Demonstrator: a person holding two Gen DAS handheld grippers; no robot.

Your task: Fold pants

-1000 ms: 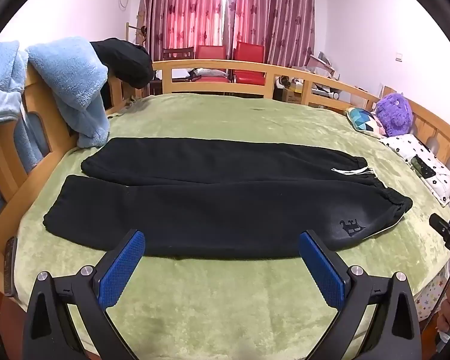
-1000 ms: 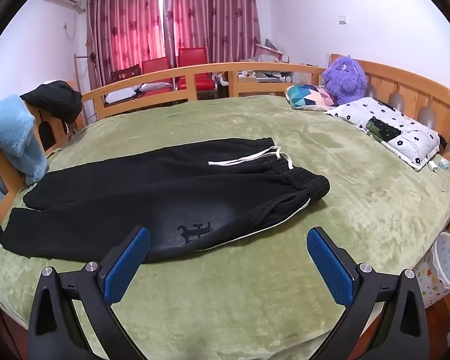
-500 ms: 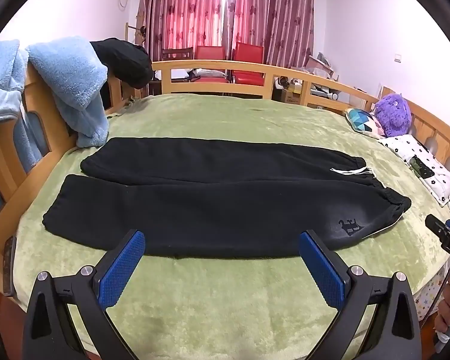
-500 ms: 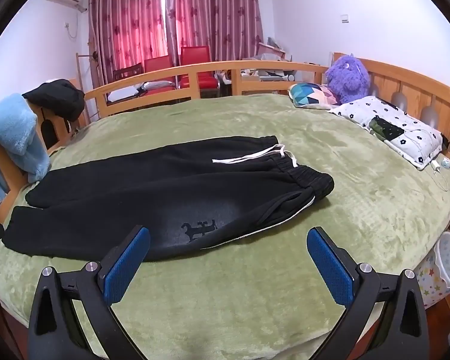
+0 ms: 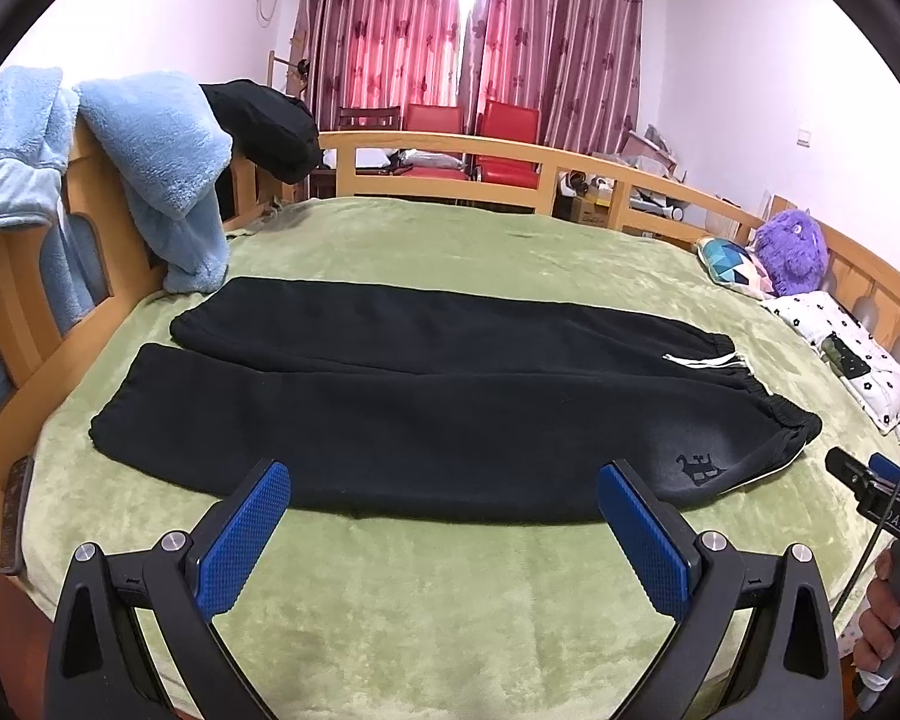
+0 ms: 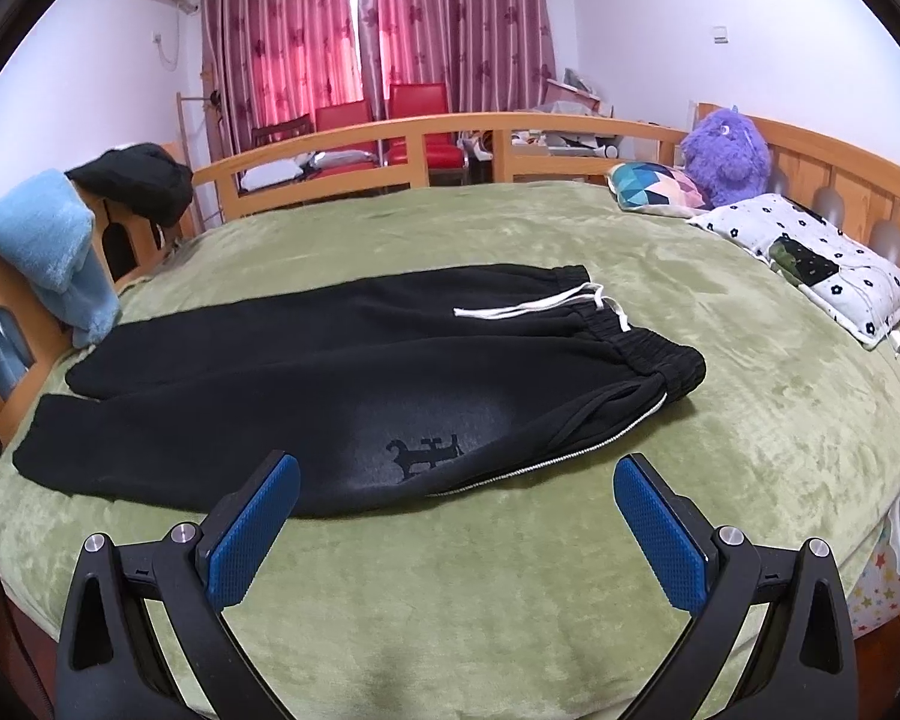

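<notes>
We see the black pants [image 5: 426,408] spread flat across the middle of the frame on the green bed [image 5: 450,600], waistband toward the right; our left gripper [image 5: 444,510] and right gripper [image 6: 456,504] hover at the bottom, both with jaws wide apart, holding nothing

Over the past second both views shift only slightly. In the right wrist view the black fleece pants [image 6: 354,384] sit a little lower and further right in frame than before, their near edge now closer to the wide-open right tool [image 6: 456,525]. In the left wrist view, that right tool [image 5: 870,483] drops lower at the right edge.
</notes>
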